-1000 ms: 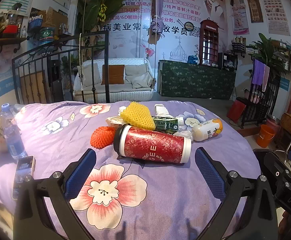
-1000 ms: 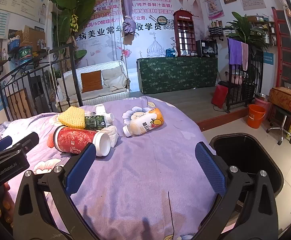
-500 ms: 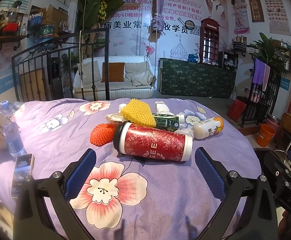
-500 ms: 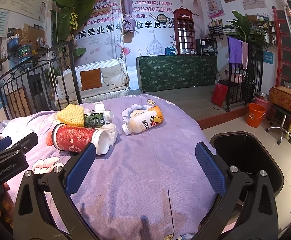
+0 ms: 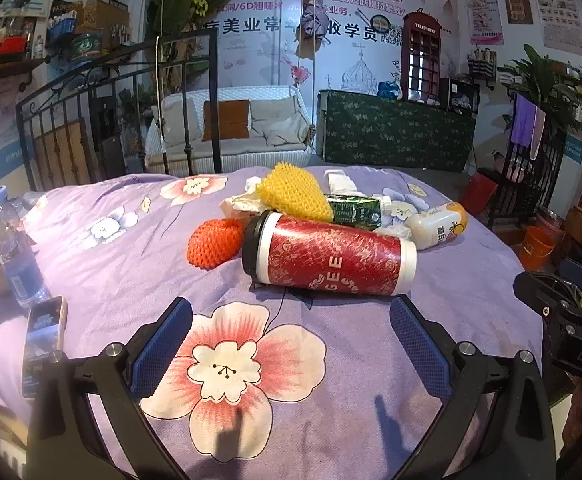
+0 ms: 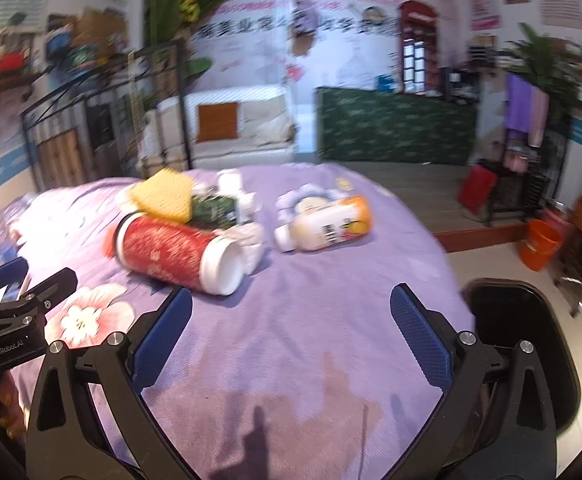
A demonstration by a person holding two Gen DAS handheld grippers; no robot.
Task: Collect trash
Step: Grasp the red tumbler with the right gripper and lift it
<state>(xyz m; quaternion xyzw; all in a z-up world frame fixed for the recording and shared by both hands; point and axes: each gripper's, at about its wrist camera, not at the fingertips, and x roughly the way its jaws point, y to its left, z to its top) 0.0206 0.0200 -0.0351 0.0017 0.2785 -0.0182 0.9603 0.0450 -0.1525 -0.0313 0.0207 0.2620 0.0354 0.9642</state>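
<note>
Lying on its side on the purple floral bedspread (image 5: 111, 264), the red cup (image 5: 331, 258) is the piece of trash I judge comes first — its long axis runs left to right, square across my left gripper (image 5: 291, 340), dark lid to the left, white base to the right. That gripper hovers just short of it with both blue pads spread wide and nothing between them. The right gripper (image 6: 291, 338) is equally splayed and empty, and sits farther off, seeing the cup obliquely, base toward it — so the left is nearer. Behind the cup huddle a yellow foam net (image 5: 295, 194), an orange foam net (image 5: 213, 242), a green carton (image 5: 355, 210) and a milk bottle (image 5: 437, 226); the black bin (image 6: 527, 344) waits off the bed's right edge
</note>
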